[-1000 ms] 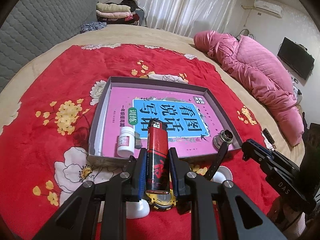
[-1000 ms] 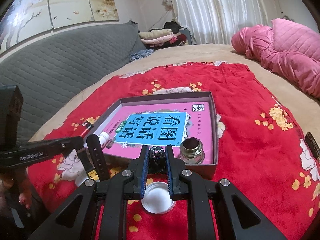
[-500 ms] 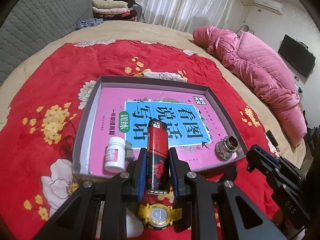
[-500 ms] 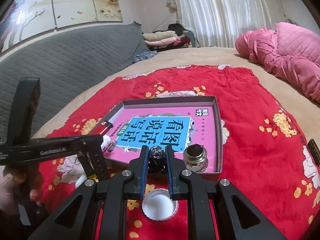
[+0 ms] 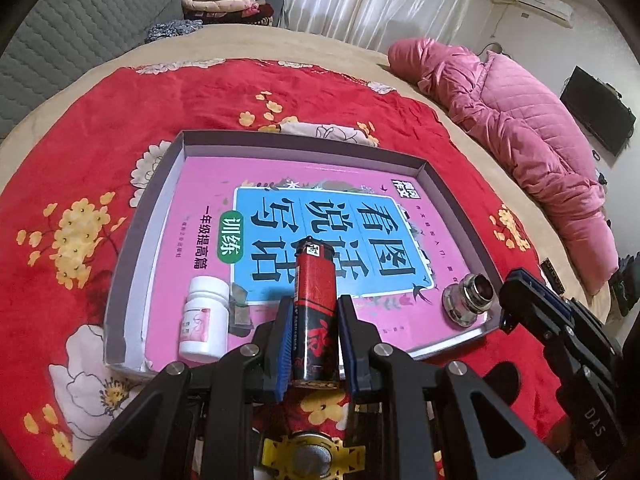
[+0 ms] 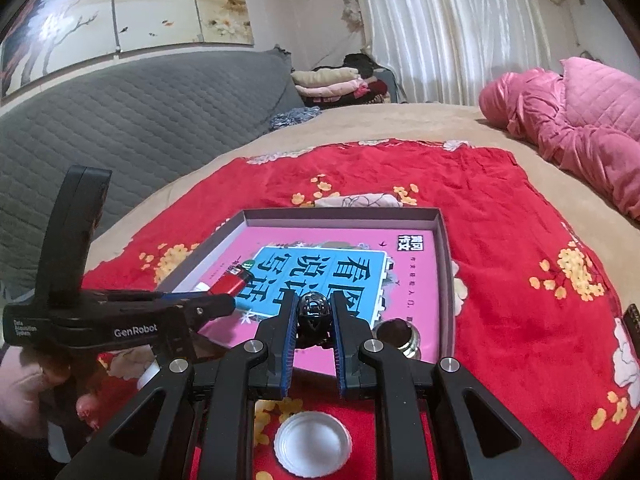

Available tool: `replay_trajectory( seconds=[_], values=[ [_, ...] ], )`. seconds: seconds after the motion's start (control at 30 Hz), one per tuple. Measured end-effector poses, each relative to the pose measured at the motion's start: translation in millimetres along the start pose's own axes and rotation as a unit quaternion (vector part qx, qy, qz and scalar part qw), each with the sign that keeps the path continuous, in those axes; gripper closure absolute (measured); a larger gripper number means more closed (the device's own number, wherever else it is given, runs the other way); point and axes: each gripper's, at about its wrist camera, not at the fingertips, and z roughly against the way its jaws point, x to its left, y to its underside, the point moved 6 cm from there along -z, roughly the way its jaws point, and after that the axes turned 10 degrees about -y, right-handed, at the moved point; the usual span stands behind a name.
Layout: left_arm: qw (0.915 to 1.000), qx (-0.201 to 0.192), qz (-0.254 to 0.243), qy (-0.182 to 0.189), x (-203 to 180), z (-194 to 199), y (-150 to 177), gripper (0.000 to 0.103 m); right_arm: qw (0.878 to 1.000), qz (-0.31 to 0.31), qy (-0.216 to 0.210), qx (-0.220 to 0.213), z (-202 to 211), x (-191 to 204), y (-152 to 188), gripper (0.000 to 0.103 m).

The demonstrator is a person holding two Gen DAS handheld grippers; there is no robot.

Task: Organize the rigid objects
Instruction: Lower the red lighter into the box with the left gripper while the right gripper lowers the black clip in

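My left gripper (image 5: 314, 316) is shut on a red lighter (image 5: 316, 292), held over the near part of a shallow grey tray (image 5: 160, 216). A pink book (image 5: 304, 184) lines the tray's floor. On it lie a white pill bottle (image 5: 204, 316) at the near left and a metal fitting (image 5: 470, 300) at the near right. My right gripper (image 6: 314, 314) is shut on a small dark shiny round object (image 6: 314, 308), just above the tray's (image 6: 446, 264) near edge, beside the fitting (image 6: 396, 336). In the right wrist view the left gripper (image 6: 228, 304) carries the lighter (image 6: 234, 280).
A white cap (image 6: 313, 446) lies on the red flowered cloth (image 6: 520, 300) under my right gripper. A yellow watch (image 5: 314, 456) lies below my left gripper. A pink quilt (image 5: 540, 132) is heaped at the right, and a grey padded headboard (image 6: 140, 120) runs along the left.
My left gripper has moved forward and down with the lighter, from short of the tray to over its near part. The right gripper has crept forward to the tray's near edge.
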Motion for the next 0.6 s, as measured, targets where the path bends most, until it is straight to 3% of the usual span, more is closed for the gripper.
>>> replay_trajectory(
  seconds=[0.6],
  values=[
    [0.9998, 0.02, -0.007, -0.006, -3.1, -21.2, -2.5, 0.081, 1.0, 0.001, -0.015, 0.025, -30.0, -6.0, 0.8, 0.087]
  ],
)
